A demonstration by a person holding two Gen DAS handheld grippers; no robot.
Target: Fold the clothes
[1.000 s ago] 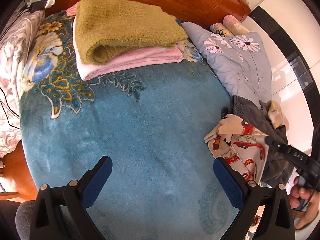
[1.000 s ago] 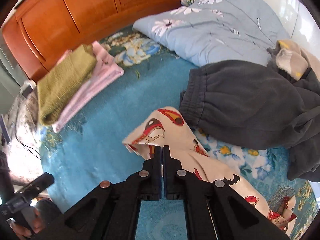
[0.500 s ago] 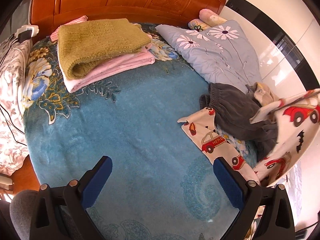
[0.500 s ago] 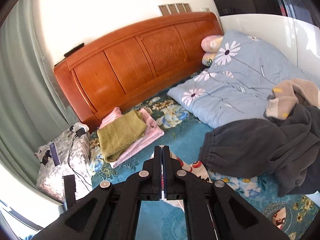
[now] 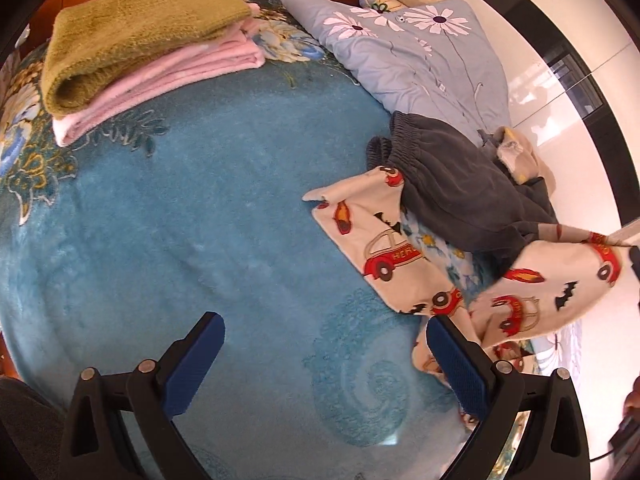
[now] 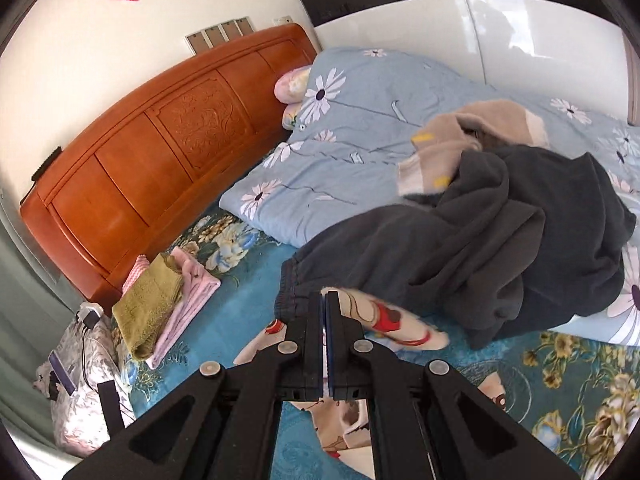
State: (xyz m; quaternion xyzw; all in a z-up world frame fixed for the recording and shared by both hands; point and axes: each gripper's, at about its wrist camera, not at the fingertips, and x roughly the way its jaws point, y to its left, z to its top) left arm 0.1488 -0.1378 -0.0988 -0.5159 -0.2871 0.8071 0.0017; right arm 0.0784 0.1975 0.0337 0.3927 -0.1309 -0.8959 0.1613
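Bed with teal floral blanket (image 5: 200, 240), orange wooden headboard (image 6: 152, 168) behind at 11 o'clock in the right wrist view. Folded stack at 10 o'clock in the left wrist view: olive towel (image 5: 132, 36) on top of pink cloth (image 5: 168, 76). Light-blue daisy quilt (image 5: 420, 52) at 1 o'clock. Dark grey pants (image 5: 452, 184) at 3 o'clock, bunched, overlapping the car-print garment (image 5: 384, 248). Cream, red cars and bats, one end flat on blanket, other end lifted off the bed toward 4 o'clock. Left gripper (image 5: 324, 364) wide apart, nothing between the blue pads, over bare blanket, car-print fabric just beside its right finger. Right gripper (image 6: 323, 340) fully closed, pinching the car-print garment (image 6: 384, 320), cloth hanging under the fingers. Beige cloth (image 6: 460, 136) on top of the pants, 1 o'clock.
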